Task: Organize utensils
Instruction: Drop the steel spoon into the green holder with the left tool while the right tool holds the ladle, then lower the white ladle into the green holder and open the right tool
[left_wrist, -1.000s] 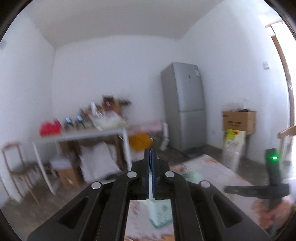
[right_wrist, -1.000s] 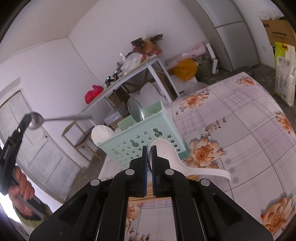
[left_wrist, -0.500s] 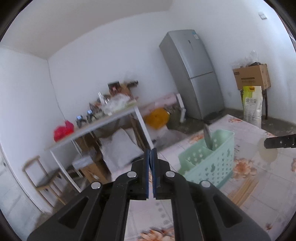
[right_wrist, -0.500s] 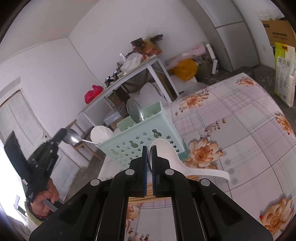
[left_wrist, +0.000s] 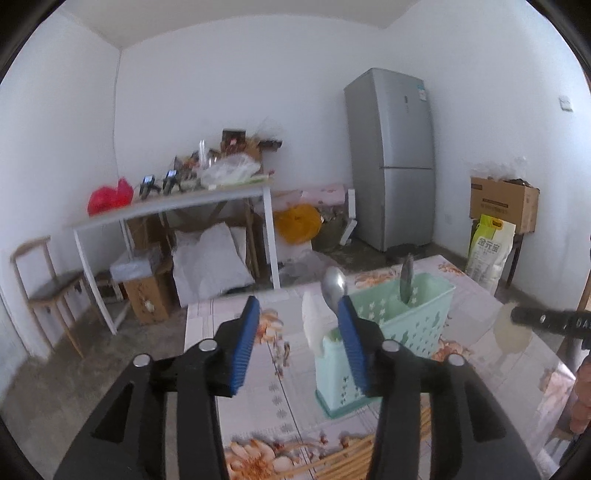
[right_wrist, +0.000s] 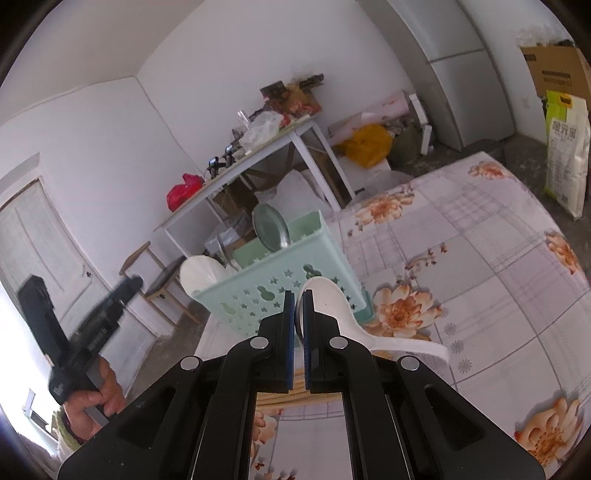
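**Spoon let go over the caddy**

Since the earlier frames, the left tongs (left_wrist: 297, 314) have been swung down from the room toward the green caddy (left_wrist: 388, 332), and their jaws have just been opening; a metal spoon (left_wrist: 334, 286) that was carried in them a second ago now stands bowl-up in the caddy's near-left compartment, beside a white scoop (left_wrist: 312, 325). Nothing is seen between the blue pads (left_wrist: 243, 347), so the left tongs are released and empty. A second metal utensil (left_wrist: 407, 277) stands in a farther compartment of the caddy.

The right tongs (right_wrist: 298, 321) are clenched with nothing visibly gripped. A white plastic ladle (right_wrist: 332, 299) lies on the floral tabletop (right_wrist: 480, 258) just in front of the caddy, and wooden chopsticks (left_wrist: 351, 454) lie nearer than the caddy.

To finish this step well, the left tongs are best lifted clear of the caddy rim, so that the spoon is not tipped.

Seen from the right wrist, the left hand (right_wrist: 96, 391) is wrapped round its handle, left of the caddy, the tongs angled toward it. The right tongs are pointed slightly downward at the ladle.
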